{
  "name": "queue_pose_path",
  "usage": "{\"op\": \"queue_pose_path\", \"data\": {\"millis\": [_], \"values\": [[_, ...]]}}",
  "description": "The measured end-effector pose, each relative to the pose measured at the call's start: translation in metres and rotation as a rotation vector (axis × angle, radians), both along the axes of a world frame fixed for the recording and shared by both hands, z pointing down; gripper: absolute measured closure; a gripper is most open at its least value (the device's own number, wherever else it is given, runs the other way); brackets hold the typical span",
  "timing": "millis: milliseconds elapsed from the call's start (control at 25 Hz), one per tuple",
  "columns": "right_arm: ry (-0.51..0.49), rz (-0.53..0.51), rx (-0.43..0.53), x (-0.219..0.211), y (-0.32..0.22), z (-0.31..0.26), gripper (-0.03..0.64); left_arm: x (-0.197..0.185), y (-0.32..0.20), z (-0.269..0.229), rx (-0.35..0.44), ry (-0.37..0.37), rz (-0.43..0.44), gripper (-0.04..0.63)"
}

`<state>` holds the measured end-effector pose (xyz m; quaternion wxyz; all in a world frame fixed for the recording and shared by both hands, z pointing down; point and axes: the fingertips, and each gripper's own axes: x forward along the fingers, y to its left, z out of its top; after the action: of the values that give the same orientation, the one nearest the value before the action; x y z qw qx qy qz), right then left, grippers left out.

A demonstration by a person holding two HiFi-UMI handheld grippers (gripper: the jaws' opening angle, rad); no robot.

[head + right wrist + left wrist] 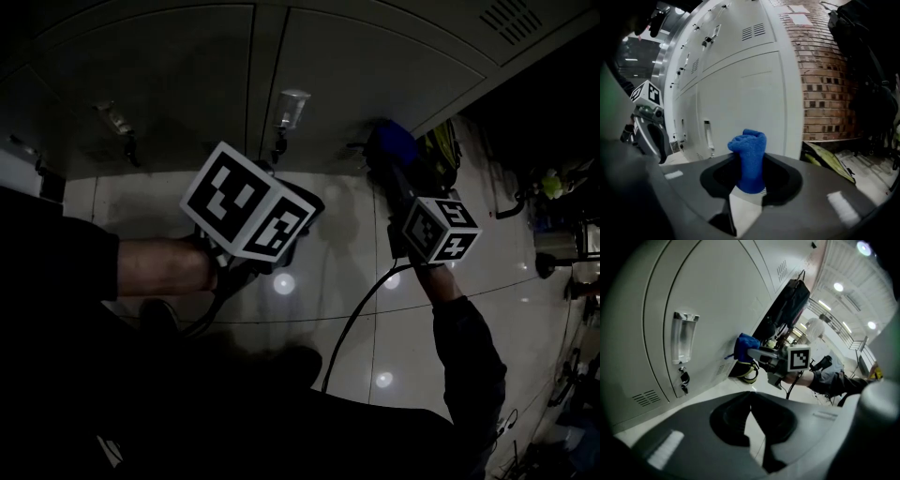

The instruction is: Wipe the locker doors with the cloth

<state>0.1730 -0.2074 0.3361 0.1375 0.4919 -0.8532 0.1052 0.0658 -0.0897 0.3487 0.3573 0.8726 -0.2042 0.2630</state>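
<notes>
Between the jaws of the right gripper: a blue cloth, pinched upright, its bunched top poking past the tips. Jaws closed down onto the wad, no wider than it.

Just ahead of the cloth: pale grey locker doors. From the left gripper view, cloth low against the end door of the row; touching or a sliver apart, not resolvable.

Left gripper: jaws tip to tip, nothing between them, only a wedge of tiled floor showing lower down. Held back from the lockers, looking along the row past a door with a clear handle and keys hanging beneath it.

Beyond the end locker: a brick wall, a dark bag hung high, and yellow-green gear lying on the glossy floor.

From the head view: a cable trailing from the right gripper back across the tiles.
</notes>
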Motion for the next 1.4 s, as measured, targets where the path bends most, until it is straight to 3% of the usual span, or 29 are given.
{"op": "queue_pose_path", "data": {"millis": [360, 680, 1000, 1400], "values": [[0.044, -0.304, 0.034, -0.136, 0.032, -0.009, 0.492, -0.041, 0.006, -0.007, -0.006, 0.012, -0.036, 0.615], [0.018, -0.319, -0.057, -0.179, 0.018, 0.01, 0.492, -0.076, 0.004, -0.011, -0.007, 0.028, -0.084, 0.616], [0.015, -0.237, -0.089, -0.154, 0.004, 0.02, 0.492, -0.076, 0.003, -0.016, -0.002, 0.041, -0.08, 0.616], [0.076, -0.067, -0.094, -0.054, -0.012, 0.036, 0.492, -0.05, 0.01, -0.009, -0.008, 0.024, -0.038, 0.616]]}}
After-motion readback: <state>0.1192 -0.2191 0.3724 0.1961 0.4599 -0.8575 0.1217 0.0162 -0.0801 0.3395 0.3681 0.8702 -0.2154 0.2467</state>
